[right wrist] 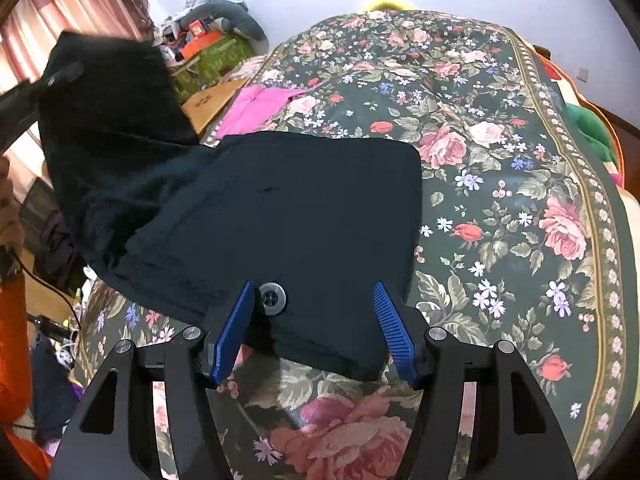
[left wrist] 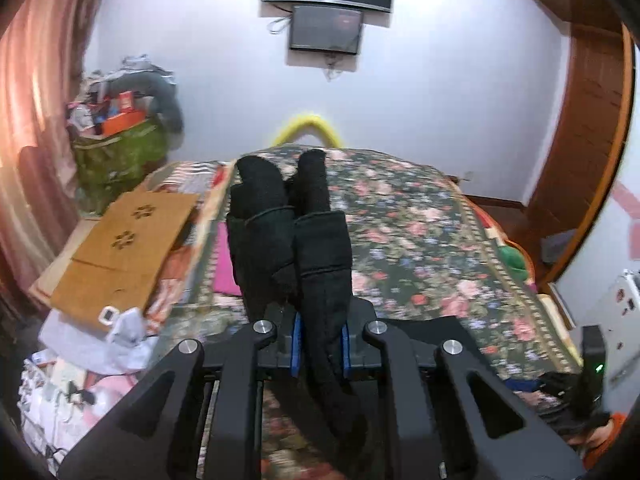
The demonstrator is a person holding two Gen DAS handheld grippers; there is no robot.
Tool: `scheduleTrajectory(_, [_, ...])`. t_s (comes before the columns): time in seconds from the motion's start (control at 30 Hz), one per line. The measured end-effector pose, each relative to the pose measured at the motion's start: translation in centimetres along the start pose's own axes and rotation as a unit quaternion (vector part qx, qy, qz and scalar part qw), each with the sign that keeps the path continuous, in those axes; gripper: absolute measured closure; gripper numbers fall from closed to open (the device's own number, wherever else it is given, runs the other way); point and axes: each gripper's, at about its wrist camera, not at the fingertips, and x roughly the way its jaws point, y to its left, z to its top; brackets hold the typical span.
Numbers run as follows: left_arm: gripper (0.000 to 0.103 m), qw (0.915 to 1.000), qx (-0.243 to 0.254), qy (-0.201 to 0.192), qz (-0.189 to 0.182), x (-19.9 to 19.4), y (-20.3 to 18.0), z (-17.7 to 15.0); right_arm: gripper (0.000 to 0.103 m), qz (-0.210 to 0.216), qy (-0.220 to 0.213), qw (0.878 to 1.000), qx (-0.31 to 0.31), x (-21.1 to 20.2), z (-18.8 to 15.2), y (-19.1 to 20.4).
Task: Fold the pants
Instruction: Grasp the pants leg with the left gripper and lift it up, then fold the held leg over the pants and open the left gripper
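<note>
place: home bedroom
bed: floral bedspread [right wrist: 500, 152] covers it, fills both views
window side: pink curtain [left wrist: 36, 128]
wall: two dark screens [left wrist: 326, 12] mounted up high
clutter: piled green bag [left wrist: 120, 152], cardboard [left wrist: 128, 248], loose clothes beside bed
woodwork: wooden door frame [left wrist: 592, 152]

Left tool [left wrist: 320, 344]: black w/ blue pads, silver screws; right tool [right wrist: 316, 328] same; orange sleeve [right wrist: 14, 344].

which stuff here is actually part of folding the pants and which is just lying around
Part of the job:
- black pants
- left gripper, shut on the pants
- right gripper, open
- floral bedspread

Lying about:
- pink garment
- cardboard
- wall screen
- green bag
</note>
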Motion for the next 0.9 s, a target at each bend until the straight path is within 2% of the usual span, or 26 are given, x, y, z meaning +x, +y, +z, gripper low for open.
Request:
scheduleTrajectory(0.1, [0.090,0.9992,0.009,0.010,-0.038,1.1,-2.7,0.7,0.045,0.013,0.004,1.000,-0.007,0.1,-0.4,0.1])
scheduleTrajectory(0.2, [0.090,0.9966,0.015,0.025,-0.077,2.5,-5.5,1.1,0.045,0.005,0.001,1.000,-0.023,0.1,-0.8,0.4])
scheduleTrajectory(0.37, [0.091,0.9889,0.025,0.063,-0.133,5.0,-10.3,0.6,0.045,0.013,0.002,1.000,-0.018,0.0,-0.8,0.2])
scheduleTrajectory(0.47, [0.091,0.9813,0.041,0.092,-0.164,6.3,-13.2,-0.6,0.044,0.014,-0.002,1.000,-0.018,-0.1,-0.9,0.2])
scheduleTrajectory(0.67, [0.090,0.9666,0.108,0.159,-0.169,8.0,-17.4,-4.4,0.044,0.022,-0.006,1.000,-0.009,-0.5,-1.2,0.1])
scheduleTrajectory(0.77, [0.088,0.9615,0.120,0.178,-0.171,8.2,-17.8,-5.4,0.044,0.025,-0.011,1.000,-0.001,-1.0,-1.4,0.0])
scheduleTrajectory(0.83, [0.084,0.9593,0.129,0.185,-0.171,8.2,-18.0,-5.7,0.044,0.026,-0.013,1.000,0.006,-1.4,-1.5,0.0])
scheduleTrajectory(0.9, [0.069,0.9569,0.136,0.189,-0.174,7.8,-18.3,-6.0,0.044,0.026,-0.016,0.999,0.011,-1.8,-1.5,-0.1])
